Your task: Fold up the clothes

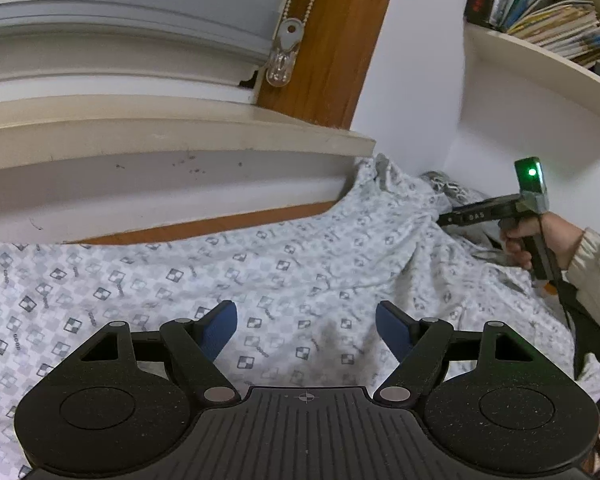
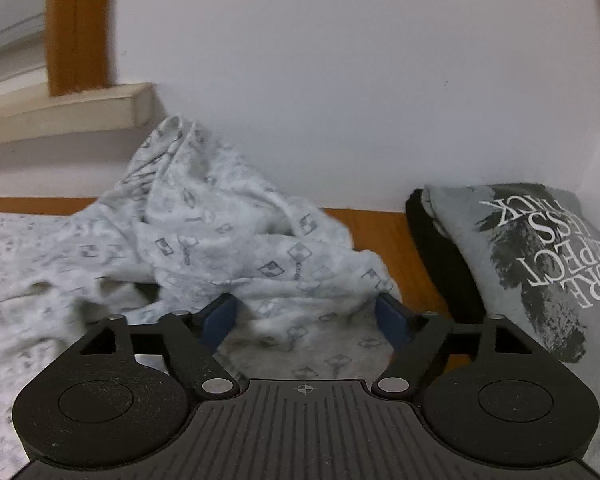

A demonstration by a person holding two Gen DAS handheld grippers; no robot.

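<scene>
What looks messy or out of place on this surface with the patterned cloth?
The patterned garment is bunched into a crumpled heap against the wall at its far end instead of lying flat. By contrast, the grey printed T-shirt beside it sits neatly folded. Both the left gripper and right gripper are open, holding nothing.

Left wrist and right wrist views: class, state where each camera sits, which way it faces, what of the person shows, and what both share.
Left wrist: on the left gripper, facing the window sill over the patterned garment; its open jaws, the right gripper and a hand show.
Right wrist: on the right gripper, facing the wall and printed grey shirt; only its open jaws show.
Shared: garment, sill.
</scene>
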